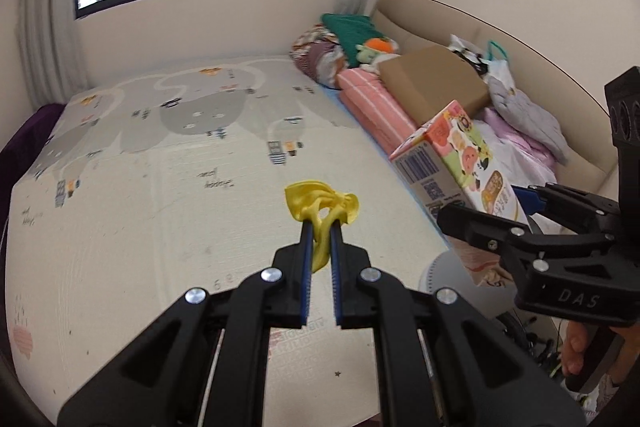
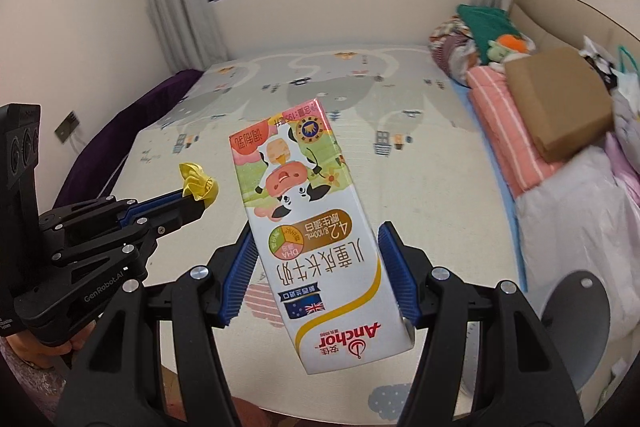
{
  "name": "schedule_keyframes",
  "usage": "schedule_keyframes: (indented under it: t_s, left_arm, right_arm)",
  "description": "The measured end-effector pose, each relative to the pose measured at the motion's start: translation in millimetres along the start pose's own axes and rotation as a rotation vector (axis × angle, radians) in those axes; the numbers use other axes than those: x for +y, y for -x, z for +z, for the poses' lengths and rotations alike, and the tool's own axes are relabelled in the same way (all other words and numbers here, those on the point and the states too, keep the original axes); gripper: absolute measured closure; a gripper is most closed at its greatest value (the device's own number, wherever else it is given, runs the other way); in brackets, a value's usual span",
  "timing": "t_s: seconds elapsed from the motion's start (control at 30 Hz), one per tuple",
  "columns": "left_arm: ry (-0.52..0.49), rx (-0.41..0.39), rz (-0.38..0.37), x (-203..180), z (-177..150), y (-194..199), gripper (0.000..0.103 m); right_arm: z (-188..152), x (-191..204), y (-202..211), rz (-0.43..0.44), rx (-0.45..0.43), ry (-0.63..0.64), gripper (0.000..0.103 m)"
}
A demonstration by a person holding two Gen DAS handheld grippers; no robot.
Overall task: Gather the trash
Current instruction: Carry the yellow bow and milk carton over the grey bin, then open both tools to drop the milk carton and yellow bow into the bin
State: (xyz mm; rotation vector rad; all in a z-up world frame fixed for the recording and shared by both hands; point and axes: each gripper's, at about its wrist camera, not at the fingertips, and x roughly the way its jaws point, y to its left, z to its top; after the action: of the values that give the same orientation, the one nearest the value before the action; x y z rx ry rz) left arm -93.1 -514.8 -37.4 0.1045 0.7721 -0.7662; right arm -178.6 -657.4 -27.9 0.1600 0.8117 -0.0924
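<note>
Left wrist view shows the left claw (image 1: 320,223) pinching a crumpled yellow wrapper (image 1: 320,205), light and soft, above the bed (image 1: 120,207). The right claw (image 2: 316,267) clamps a stiff, likely empty Anchor milk carton (image 2: 308,227) across its lower sides, aloft.

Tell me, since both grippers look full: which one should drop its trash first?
Probably the right hand-held gripper: its milk carton is bulky and tilted. The left hand-held gripper pinches a light yellow wrapper securely.
</note>
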Motion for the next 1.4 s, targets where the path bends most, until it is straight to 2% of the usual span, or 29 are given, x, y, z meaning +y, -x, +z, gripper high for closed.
schedule_keyframes:
  t_s: [0.23,0.33,0.47,0.6,0.73,1.0,1.07,1.1,1.13,1.2,1.27,1.33,1.4]
  left_arm:
    - [-0.237,0.027,-0.268,-82.4,22.0,-40.5,0.094]
    - [-0.332,0.045,-0.369,-114.5,19.2,-52.8,0.094]
    - [-0.421,0.071,-0.454,-152.4,15.5,-67.0,0.094]
    - [-0.469,0.079,-0.503,-191.0,18.7,-78.5,0.094]
    - [-0.497,0.071,-0.529,-226.7,23.2,-87.1,0.094]
    - [-0.51,0.128,-0.548,-299.0,22.9,-120.6,0.094]
    - [-0.505,0.148,-0.555,-310.6,21.8,-127.6,0.09]
    - [-0.51,0.153,-0.552,-316.6,20.9,-130.8,0.09]
    - [-0.515,0.161,-0.549,-322.1,19.2,-134.3,0.09]
    - [-0.511,0.186,-0.547,-331.3,17.1,-141.1,0.079]
    - [-0.493,0.203,-0.55,-336.4,15.4,-145.9,0.05]
    - [-0.482,0.207,-0.552,-340.8,14.7,-147.8,0.039]
    - [-0.482,0.204,-0.546,-344.8,14.4,-148.5,0.035]
  right_arm:
    - [-38.2,-82.1,56.2,-0.236,-0.067,-0.271,0.045]
    - [-60.1,-109.7,81.6,-0.349,-0.104,-0.387,0.045]
    - [-91.1,-144.6,111.3,-0.468,-0.14,-0.525,0.045]
    - [-113.2,-175.0,133.9,-0.539,-0.15,-0.605,0.045]
    - [-121.6,-213.3,145.5,-0.56,-0.165,-0.631,0.045]
    - [-113.2,-283.7,142.7,-0.505,-0.148,-0.629,0.043]
    - [-112.7,-298.1,141.4,-0.474,-0.15,-0.633,0.038]
    - [-113.3,-304.3,141.6,-0.468,-0.153,-0.633,0.031]
    - [-113.9,-308.1,142.0,-0.467,-0.156,-0.631,0.028]
    - [-114.3,-317.4,141.4,-0.458,-0.152,-0.63,0.028]
    - [-115.5,-327.5,141.3,-0.454,-0.145,-0.632,0.028]
    - [-116.8,-334.5,141.8,-0.45,-0.138,-0.636,0.028]
    - [-118.4,-340.5,142.3,-0.447,-0.133,-0.641,0.028]
